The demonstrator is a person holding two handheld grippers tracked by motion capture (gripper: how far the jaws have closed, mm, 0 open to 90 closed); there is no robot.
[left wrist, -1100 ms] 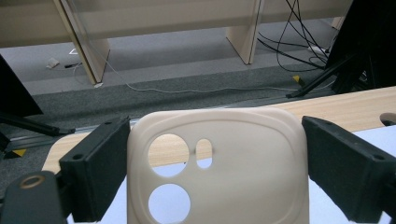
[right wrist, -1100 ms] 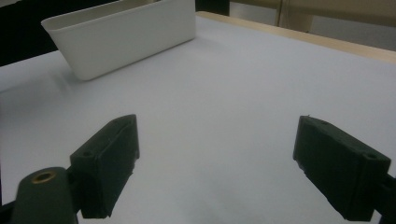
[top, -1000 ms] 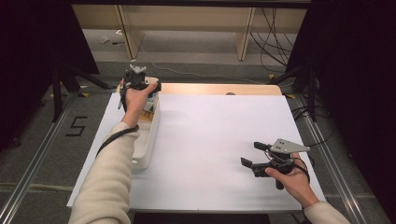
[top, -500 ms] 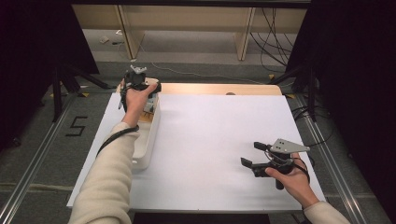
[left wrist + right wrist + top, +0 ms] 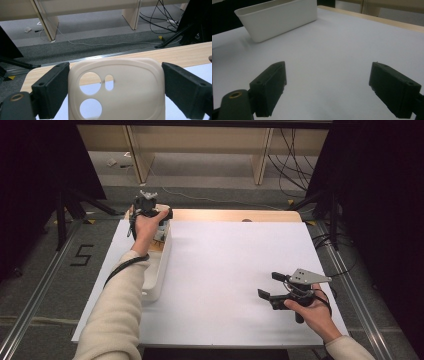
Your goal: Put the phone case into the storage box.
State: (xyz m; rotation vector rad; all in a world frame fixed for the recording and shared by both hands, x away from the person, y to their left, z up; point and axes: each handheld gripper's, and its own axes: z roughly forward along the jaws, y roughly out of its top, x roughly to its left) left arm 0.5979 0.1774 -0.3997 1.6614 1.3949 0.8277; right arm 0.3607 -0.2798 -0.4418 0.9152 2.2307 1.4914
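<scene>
Both grippers [image 5: 150, 212] [image 5: 272, 290] unmoved since before

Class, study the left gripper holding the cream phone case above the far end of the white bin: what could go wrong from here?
1. The left gripper pinches the soft phone case by its side edges; it may flex and slip out.
2. It hangs near the table's far edge; dropped, it might miss the white bin.
3. The right gripper sits open and far off, unable to help.
</scene>
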